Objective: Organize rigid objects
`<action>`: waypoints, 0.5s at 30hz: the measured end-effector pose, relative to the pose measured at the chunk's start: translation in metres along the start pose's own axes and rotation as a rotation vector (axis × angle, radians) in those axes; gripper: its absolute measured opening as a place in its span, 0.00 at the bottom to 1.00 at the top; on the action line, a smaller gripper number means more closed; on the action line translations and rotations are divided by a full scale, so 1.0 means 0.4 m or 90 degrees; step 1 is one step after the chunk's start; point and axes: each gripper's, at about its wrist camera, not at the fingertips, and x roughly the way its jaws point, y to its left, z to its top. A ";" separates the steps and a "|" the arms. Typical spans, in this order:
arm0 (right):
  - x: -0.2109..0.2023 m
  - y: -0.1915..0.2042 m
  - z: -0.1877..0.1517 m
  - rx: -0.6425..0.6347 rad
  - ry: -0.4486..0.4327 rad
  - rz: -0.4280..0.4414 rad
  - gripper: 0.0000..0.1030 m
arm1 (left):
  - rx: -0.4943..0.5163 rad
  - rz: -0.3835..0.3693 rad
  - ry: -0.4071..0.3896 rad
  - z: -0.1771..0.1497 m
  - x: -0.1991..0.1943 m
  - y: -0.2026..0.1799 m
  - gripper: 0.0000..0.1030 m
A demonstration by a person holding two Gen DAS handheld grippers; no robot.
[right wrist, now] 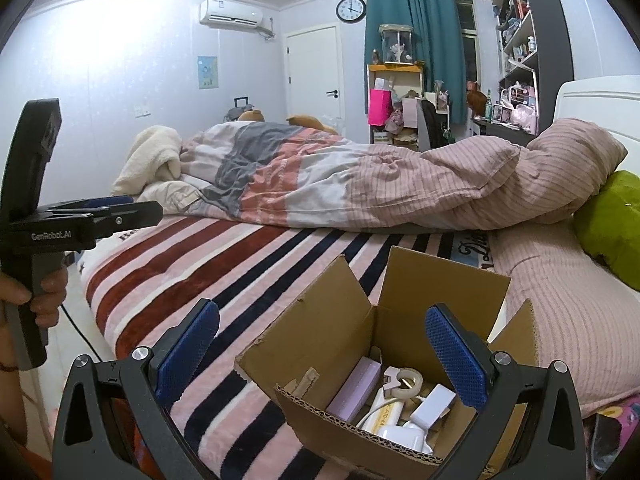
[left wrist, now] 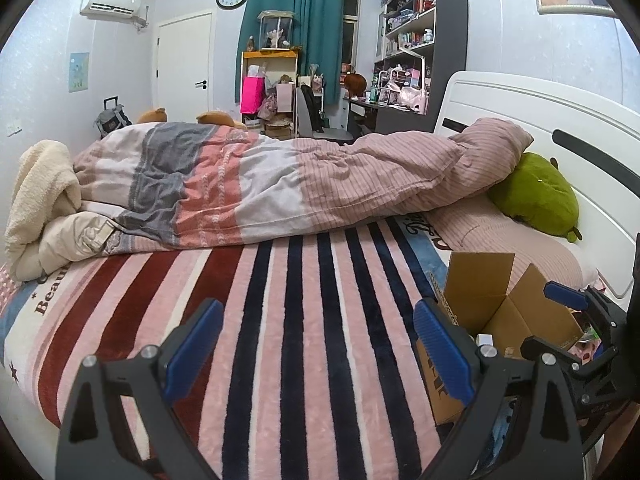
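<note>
An open cardboard box (right wrist: 332, 344) stands on the striped blanket at the near right of the bed; it also shows in the left wrist view (left wrist: 480, 300). Inside lie a lilac box (right wrist: 356, 388), a roll of tape (right wrist: 406, 380), a white charger block (right wrist: 434, 402) and a cream tube (right wrist: 384, 414). My right gripper (right wrist: 320, 352) is open and empty, hovering just above the box's near edge. My left gripper (left wrist: 318, 350) is open and empty over the bare blanket left of the box; it also shows from the side in the right wrist view (right wrist: 120, 206).
A rumpled duvet (left wrist: 280, 184) lies across the far half of the bed. A green plush cushion (left wrist: 536, 196) rests by the white headboard (left wrist: 560, 120). A cream blanket (left wrist: 40, 196) is heaped at the left. Shelves and a desk stand beyond.
</note>
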 end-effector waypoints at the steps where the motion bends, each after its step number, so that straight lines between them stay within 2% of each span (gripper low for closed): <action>1: -0.001 0.005 -0.001 0.001 0.001 -0.002 1.00 | 0.000 0.000 0.000 0.000 0.000 0.000 0.92; 15: -0.013 0.018 -0.008 0.020 0.004 -0.011 1.00 | 0.002 0.000 -0.002 0.001 -0.002 0.000 0.92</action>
